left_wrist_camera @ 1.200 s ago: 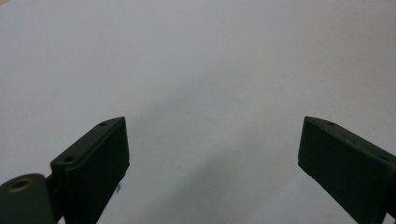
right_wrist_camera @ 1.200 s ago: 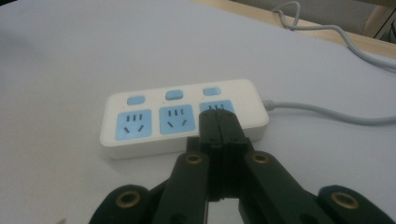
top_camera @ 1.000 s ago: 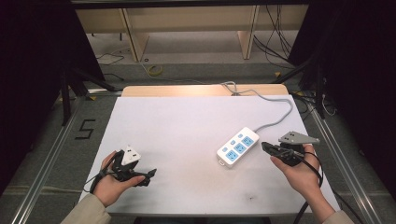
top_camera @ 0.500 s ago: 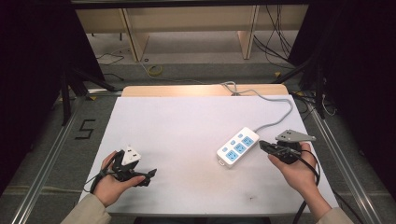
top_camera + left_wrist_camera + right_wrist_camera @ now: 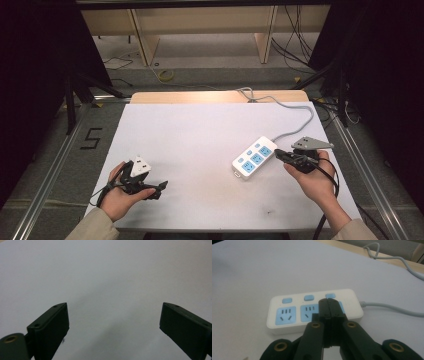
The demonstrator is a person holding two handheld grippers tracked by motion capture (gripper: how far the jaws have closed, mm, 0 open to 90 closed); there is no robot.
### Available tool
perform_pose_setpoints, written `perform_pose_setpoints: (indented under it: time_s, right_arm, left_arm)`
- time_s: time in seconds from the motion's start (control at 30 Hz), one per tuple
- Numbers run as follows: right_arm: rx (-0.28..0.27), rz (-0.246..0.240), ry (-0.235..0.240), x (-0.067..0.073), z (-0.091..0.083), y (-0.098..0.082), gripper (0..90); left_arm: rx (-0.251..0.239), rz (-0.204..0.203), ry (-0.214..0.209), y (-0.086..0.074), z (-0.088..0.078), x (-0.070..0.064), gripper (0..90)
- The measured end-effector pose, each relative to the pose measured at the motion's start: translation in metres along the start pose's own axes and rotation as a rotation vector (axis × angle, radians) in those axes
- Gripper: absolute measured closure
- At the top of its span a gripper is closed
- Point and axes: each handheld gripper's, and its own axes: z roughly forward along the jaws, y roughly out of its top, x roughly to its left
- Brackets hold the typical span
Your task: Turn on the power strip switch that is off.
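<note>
**Right gripper closed up by the power strip, left one wide open over bare table**

Right gripper (image 5: 329, 305) first: its two black jaws are pressed flat together with nothing between them, and in the right gripper view the tips sit in front of the power strip (image 5: 312, 311), lined up with the sockets at its cable end. Can't tell from that angle whether the tips touch the strip or hang just short of it. From the high view the right gripper (image 5: 281, 155) is just beside the strip's cable end, held by the person's right hand (image 5: 312, 181) near the right edge of the table.

The power strip (image 5: 254, 157) is white with blue sockets and blue buttons. It lies at an angle on the right half of the table (image 5: 200, 135), and its grey cable (image 5: 299, 125) runs up toward the far edge and off the table there.

Left gripper (image 5: 113, 315): jaws spread wide, nothing between them, just the white tabletop under it. In the high view the left gripper (image 5: 161, 187) sits near the front left corner in the person's left hand (image 5: 120, 197), well apart from the strip.
</note>
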Motion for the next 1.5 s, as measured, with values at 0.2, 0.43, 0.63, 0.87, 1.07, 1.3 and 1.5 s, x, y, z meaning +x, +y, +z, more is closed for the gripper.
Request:
perform_pose_setpoints:
  time_s: [0.2,0.43,0.63,0.87,1.07,1.3,1.5]
  right_arm:
    - [0.002,-0.005,0.007,0.002,0.004,0.002,90.0]
    - [0.011,-0.012,0.016,0.005,0.010,0.006,90.0]
    - [0.019,-0.018,0.022,0.007,0.016,0.008,90.0]
    - [0.020,-0.023,0.027,0.008,0.022,0.011,90.0]
    - [0.025,-0.026,0.032,0.010,0.027,0.015,90.0]
    - [0.032,-0.029,0.039,0.011,0.032,0.018,90.0]
    - [0.036,-0.028,0.043,0.012,0.035,0.021,90.0]
  left_arm:
    - [-0.004,-0.003,0.000,0.000,0.000,0.000,8.5]
    - [-0.004,-0.003,0.000,0.000,0.000,0.000,8.4]
    - [-0.002,-0.001,0.000,0.000,0.000,0.000,8.5]
    - [-0.002,0.000,0.001,0.000,0.000,0.000,8.5]
    - [-0.002,0.000,0.000,0.001,0.001,0.000,8.5]
    - [-0.002,0.001,0.000,0.001,0.001,-0.001,8.4]
    - [-0.003,0.003,-0.001,0.001,0.001,-0.001,8.4]
